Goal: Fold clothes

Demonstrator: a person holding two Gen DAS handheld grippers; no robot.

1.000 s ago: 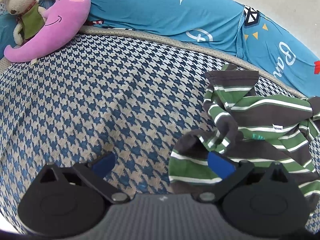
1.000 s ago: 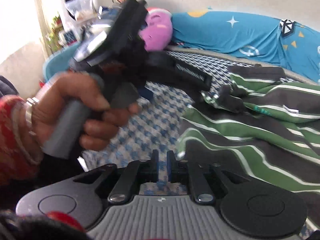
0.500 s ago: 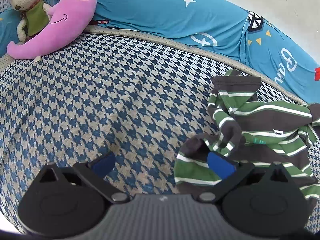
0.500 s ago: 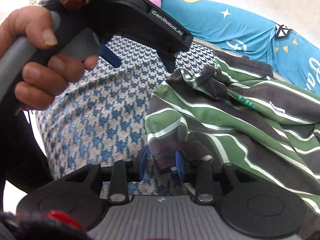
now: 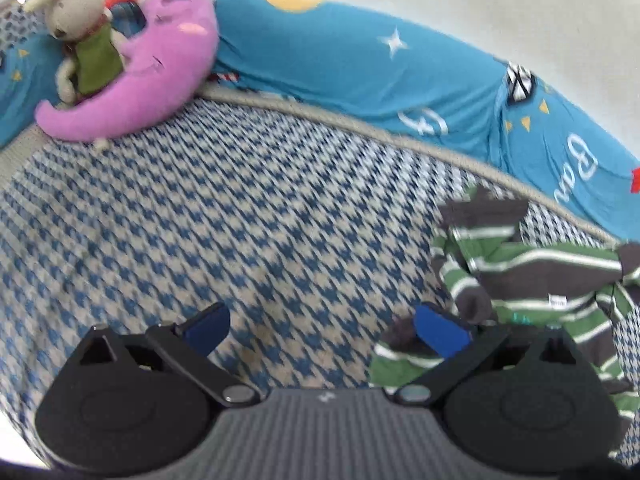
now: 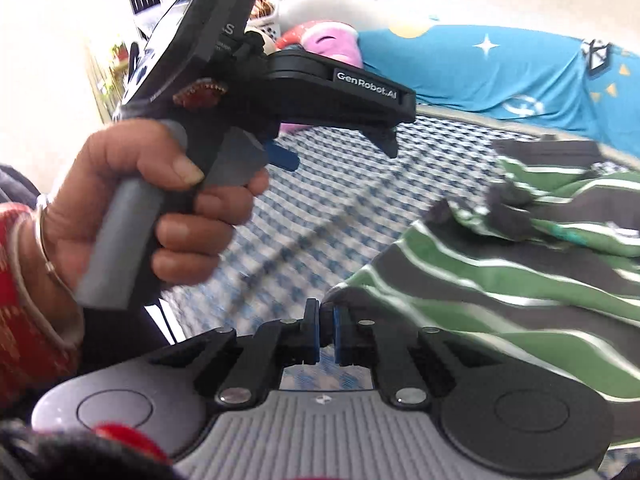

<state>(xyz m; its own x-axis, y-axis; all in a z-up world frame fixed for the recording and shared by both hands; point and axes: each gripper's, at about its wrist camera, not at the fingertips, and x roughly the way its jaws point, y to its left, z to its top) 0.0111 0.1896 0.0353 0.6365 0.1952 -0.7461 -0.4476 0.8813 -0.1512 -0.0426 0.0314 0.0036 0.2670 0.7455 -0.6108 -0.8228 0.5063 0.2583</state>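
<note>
A crumpled shirt [image 5: 532,276] in green and dark grey with thin white stripes lies at the right of the houndstooth bed cover [image 5: 240,220]. My left gripper [image 5: 324,328] hangs open above the cover. Nothing is between its blue pads, and the right pad overlaps the shirt's near edge. In the right wrist view the shirt [image 6: 500,280] spreads to the right. My right gripper [image 6: 326,332] is closing, its pads nearly together and pinching the shirt's near corner at their tips. A hand [image 6: 160,208] holds the left gripper [image 6: 340,152] up above the cover.
A purple moon pillow [image 5: 152,76] and a plush rabbit [image 5: 80,40] lie at the far left of the bed. A blue printed bolster [image 5: 360,72] runs along the wall behind. The cover's left and middle are bare houndstooth. A red sleeve [image 6: 24,300] is at the left edge.
The right gripper's jaws, half a second ago apart around the shirt's hem, have come together on it. The left gripper rose a little and stayed open.
</note>
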